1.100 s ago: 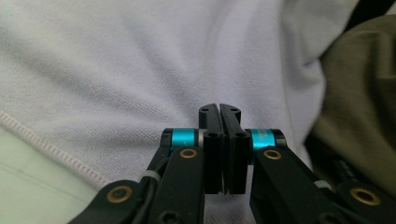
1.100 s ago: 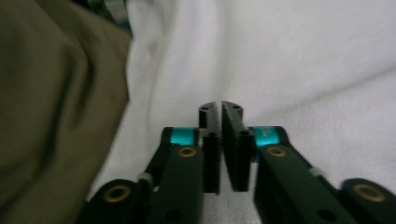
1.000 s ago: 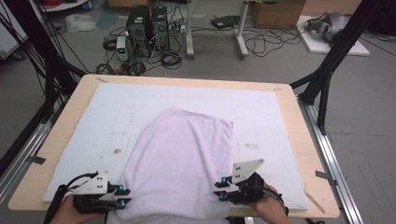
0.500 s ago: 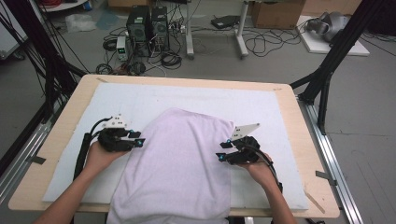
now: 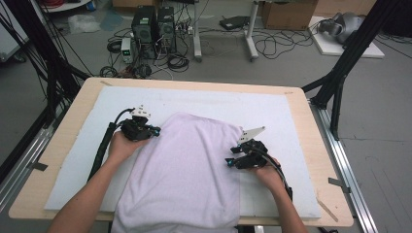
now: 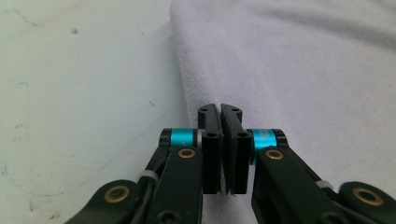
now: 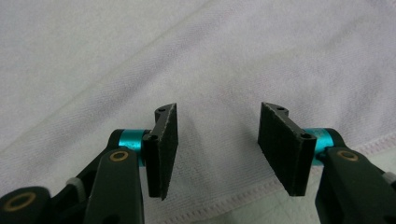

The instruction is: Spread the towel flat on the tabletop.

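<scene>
Lilac towel (image 7: 196, 60) beneath the parted right claw (image 7: 217, 149)

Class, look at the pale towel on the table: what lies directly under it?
The towel lies on a white foam mat that covers the wooden table. The mat shows around the towel's far and side edges; the part beneath it is covered, so anything there cannot be seen.

Even, soft light from overhead, with faint shadows and no glare. The high view is slightly soft and bends at its edges. Both close views blur toward their far parts.
</scene>
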`<state>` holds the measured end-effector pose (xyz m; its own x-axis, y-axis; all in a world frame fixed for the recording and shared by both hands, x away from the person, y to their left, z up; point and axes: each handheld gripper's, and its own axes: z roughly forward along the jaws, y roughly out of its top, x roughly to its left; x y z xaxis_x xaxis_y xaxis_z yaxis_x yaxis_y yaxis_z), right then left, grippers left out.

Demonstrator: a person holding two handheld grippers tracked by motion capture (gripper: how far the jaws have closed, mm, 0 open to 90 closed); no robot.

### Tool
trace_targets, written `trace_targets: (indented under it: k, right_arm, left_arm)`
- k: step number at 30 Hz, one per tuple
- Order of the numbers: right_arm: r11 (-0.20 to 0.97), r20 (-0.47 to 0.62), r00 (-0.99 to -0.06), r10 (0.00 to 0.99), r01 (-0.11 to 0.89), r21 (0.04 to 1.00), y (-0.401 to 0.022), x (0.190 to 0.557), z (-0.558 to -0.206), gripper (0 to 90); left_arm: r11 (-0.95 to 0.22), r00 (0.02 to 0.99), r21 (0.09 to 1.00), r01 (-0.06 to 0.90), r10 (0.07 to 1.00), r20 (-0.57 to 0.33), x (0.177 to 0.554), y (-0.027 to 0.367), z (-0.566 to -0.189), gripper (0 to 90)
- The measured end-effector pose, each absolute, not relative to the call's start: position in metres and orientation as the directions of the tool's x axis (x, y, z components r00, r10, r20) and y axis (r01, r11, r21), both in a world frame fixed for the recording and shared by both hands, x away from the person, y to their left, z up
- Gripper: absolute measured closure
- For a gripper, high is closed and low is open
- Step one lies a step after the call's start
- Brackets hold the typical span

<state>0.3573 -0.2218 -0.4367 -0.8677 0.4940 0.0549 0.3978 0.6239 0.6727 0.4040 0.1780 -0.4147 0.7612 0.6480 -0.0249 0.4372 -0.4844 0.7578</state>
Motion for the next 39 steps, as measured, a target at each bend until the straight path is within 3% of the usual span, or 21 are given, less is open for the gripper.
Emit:
trace_targets:
  k: [2, 4, 6, 7, 14, 23, 25, 26, 27, 30, 32, 34, 35, 36, 39]
  right_arm:
    - [0.613, 0.064, -0.864, 0.5, 0.405, 0.678, -0.224, 0.357, -0.436, 46.3]
    - [0.61, 0.061, -0.864, 0.5, 0.401, 0.683, -0.225, 0.357, -0.435, 45.9]
    - [0.61, 0.046, -0.862, 0.505, 0.395, 0.687, -0.226, 0.356, -0.434, 45.9]
    - [0.611, 0.043, -0.861, 0.506, 0.394, 0.687, -0.227, 0.355, -0.433, 45.6]
    - [0.619, 0.031, -0.86, 0.51, 0.392, 0.681, -0.226, 0.353, -0.434, 43.8]
    - [0.637, 0.023, -0.864, 0.502, 0.388, 0.666, -0.22, 0.354, -0.437, 42.1]
    - [0.638, 0.02, -0.864, 0.503, 0.387, 0.665, -0.218, 0.354, -0.437, 42.0]
    - [0.637, 0.019, -0.864, 0.503, 0.386, 0.667, -0.218, 0.354, -0.437, 42.0]
    - [0.636, 0.021, -0.864, 0.502, 0.386, 0.669, -0.219, 0.354, -0.437, 41.9]
    - [0.635, 0.022, -0.864, 0.503, 0.386, 0.67, -0.22, 0.354, -0.437, 41.9]
    - [0.628, 0.016, -0.861, 0.509, 0.384, 0.677, -0.222, 0.355, -0.436, 42.3]
    - [0.623, 0.013, -0.857, 0.515, 0.384, 0.681, -0.222, 0.356, -0.436, 42.4]
    - [0.621, 0.011, -0.854, 0.52, 0.387, 0.681, -0.223, 0.357, -0.436, 43.0]
    - [0.624, 0.003, -0.855, 0.519, 0.381, 0.682, -0.224, 0.357, -0.436, 43.5]
    - [0.612, 0.002, -0.844, 0.537, 0.391, 0.688, -0.228, 0.36, -0.434, 46.5]
  left_arm:
    - [-0.501, 0.812, 0.78, 0.374, 0.583, -0.015, 0.388, 0.164, -0.407, 87.0]
    - [-0.544, 0.898, 0.778, 0.313, 0.436, -0.056, 0.369, 0.143, -0.404, 84.1]
    - [-0.596, 0.938, 0.754, 0.276, 0.339, -0.075, 0.356, 0.128, -0.404, 66.2]
    - [-0.606, 0.942, 0.752, 0.259, 0.329, -0.059, 0.353, 0.125, -0.404, 64.2]
    - [-0.54, 0.887, 0.776, 0.326, 0.459, -0.053, 0.372, 0.125, -0.407, 64.3]
    - [-0.559, 0.843, 0.74, 0.374, 0.537, -0.02, 0.392, 0.096, -0.423, 52.1]
    - [-0.59, 0.852, 0.718, 0.37, 0.524, -0.009, 0.396, 0.089, -0.426, 62.1]
    - [-0.61, 0.867, 0.707, 0.357, 0.499, -0.008, 0.398, 0.087, -0.428, 77.6]
    - [-0.625, 0.868, 0.697, 0.352, 0.496, 0.005, 0.4, 0.086, -0.429, 85.8]
    - [-0.602, 0.822, 0.711, 0.364, 0.566, 0.058, 0.405, 0.101, -0.419, 87.5]
    - [-0.491, 0.688, 0.78, 0.389, 0.717, 0.109, 0.413, 0.134, -0.402, 87.6]
    - [-0.388, 0.565, 0.825, 0.411, 0.819, 0.104, 0.418, 0.164, -0.389, 85.0]
    - [-0.331, 0.512, 0.842, 0.427, 0.856, 0.076, 0.42, 0.18, -0.385, 71.5]
    - [-0.292, 0.509, 0.846, 0.445, 0.86, 0.029, 0.421, 0.192, -0.384, 63.8]
    - [-0.344, 0.558, 0.805, 0.483, 0.83, 0.019, 0.419, 0.207, -0.389, 61.0]
